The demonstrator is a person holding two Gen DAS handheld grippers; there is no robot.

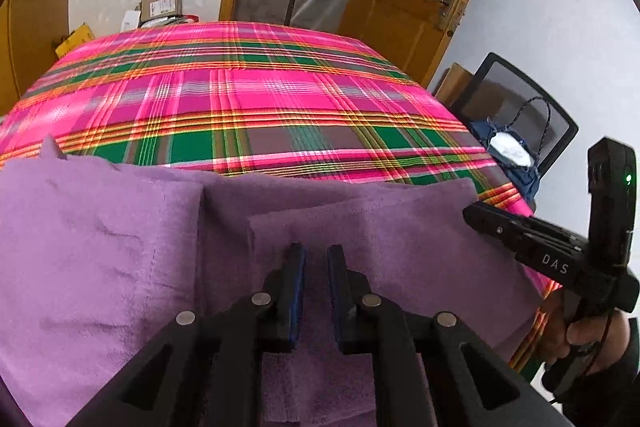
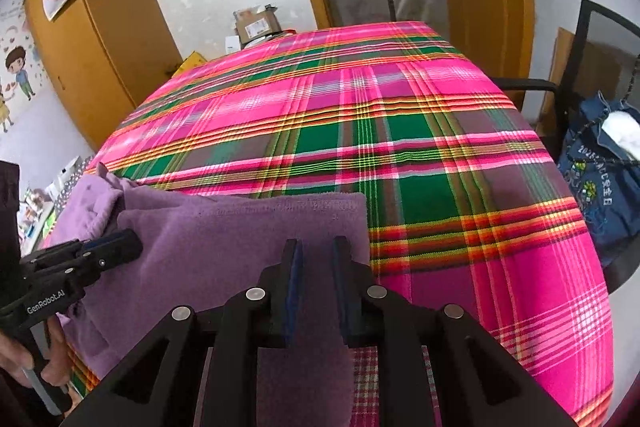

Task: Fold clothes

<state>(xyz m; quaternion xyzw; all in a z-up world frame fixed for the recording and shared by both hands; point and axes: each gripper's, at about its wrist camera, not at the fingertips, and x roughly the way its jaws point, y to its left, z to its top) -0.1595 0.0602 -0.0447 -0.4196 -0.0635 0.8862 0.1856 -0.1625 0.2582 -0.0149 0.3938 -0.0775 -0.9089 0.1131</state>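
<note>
Purple garment (image 1: 120, 247) lying at the near edge of a plaid-covered bench (image 1: 260, 99), a gripper over each end.

The left gripper (image 1: 316, 255) hovers above a folded panel near the garment's middle, jaws slightly parted with nothing between them. The right gripper (image 2: 316, 247) sits over the garment's right edge, jaws likewise apart and empty. The cloth is soft, fleecy and matte, folded in flat layers; the bench cover is a woven pink, green and orange check.
</note>
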